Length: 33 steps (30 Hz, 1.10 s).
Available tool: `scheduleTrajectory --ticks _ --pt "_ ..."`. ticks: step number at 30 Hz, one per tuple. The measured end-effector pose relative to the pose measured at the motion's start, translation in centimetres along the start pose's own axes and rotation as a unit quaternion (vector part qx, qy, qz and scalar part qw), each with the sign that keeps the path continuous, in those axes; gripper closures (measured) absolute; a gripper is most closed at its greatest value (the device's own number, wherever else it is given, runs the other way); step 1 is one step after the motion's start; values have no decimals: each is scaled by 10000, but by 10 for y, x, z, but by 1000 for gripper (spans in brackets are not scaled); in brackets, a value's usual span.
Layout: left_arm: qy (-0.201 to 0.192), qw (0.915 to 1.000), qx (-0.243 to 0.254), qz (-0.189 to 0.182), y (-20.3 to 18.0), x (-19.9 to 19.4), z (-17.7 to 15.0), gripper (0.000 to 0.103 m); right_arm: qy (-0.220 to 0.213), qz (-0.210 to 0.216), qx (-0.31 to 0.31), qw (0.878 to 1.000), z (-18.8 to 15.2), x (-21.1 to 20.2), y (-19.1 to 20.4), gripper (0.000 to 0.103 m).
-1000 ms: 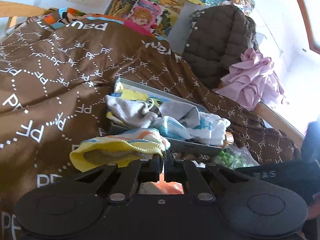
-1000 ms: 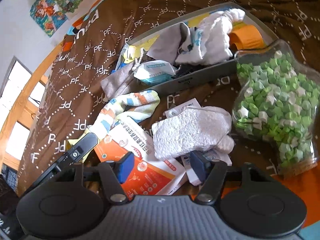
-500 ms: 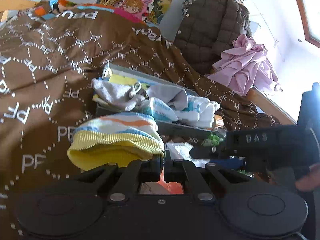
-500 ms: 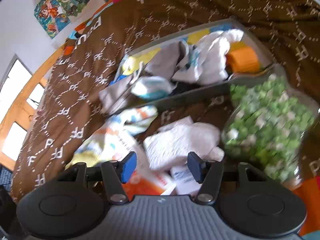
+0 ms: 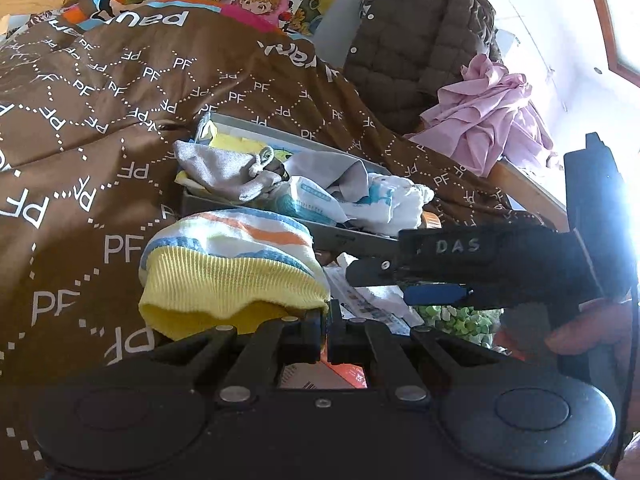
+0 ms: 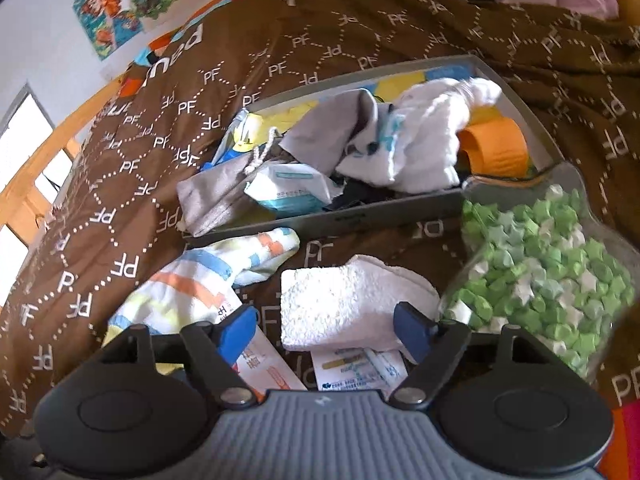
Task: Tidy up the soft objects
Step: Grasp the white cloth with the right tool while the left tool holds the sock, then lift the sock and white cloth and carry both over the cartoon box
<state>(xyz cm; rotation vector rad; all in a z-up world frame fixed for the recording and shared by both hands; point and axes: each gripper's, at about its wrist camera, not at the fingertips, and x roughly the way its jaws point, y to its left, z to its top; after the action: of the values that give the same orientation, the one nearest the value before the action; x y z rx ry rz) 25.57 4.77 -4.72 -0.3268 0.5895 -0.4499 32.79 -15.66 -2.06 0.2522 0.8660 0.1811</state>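
- Striped sock (image 5: 228, 264): pinched at its yellow cuff by the left gripper (image 5: 325, 330), whose jaws are closed tight on the fabric; the rest lies on the brown bedspread (image 5: 80, 128), just short of the grey tray (image 6: 400, 206).
- White folded cloth (image 6: 344, 304) sits at 12 o'clock between the blue pads (image 6: 238, 328) of the right gripper (image 6: 326, 330), which is spread wide and grips nothing.
- Tray lies at 12 o'clock from both grippers, already crowded with a grey pouch (image 6: 216, 196), a tissue pack (image 6: 292, 190) and white cloth (image 6: 420, 140).
- To seat the sock well, I would lift it clear of the tray's near wall before carrying it forward, then release over a gap, not on the pouch.
- For the white cloth, the pads should close low on both sides so that the paper packets (image 6: 360, 368) underneath stay behind.
- Jar of green stars (image 6: 552, 272) stands at 2 o'clock, close; keep the right pad clear of it.
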Motion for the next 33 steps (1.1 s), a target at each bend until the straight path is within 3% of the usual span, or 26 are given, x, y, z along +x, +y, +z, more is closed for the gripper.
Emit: scheduleTrajectory --ticks 9,14,22,24,33 --pt "-14 10000 -34 13 1 -1 0 102 -129 -585 -1099 9921 -11 8 28 23" --pt "-30 10000 -74 25 2 -1 1 102 -200 -704 -1149 9907 -10 11 26 26" --pt "-46 10000 -60 41 3 -1 1 102 -307 -898 -1066 9898 -8 8 21 52" --pt "-55 10000 -31 49 2 -1 1 102 -359 -968 -1043 9892 -7 7 21 64" --pt "-238 9996 110 140 -1 -5 10 102 -705 -1083 -948 9871 1 -10 20 86"
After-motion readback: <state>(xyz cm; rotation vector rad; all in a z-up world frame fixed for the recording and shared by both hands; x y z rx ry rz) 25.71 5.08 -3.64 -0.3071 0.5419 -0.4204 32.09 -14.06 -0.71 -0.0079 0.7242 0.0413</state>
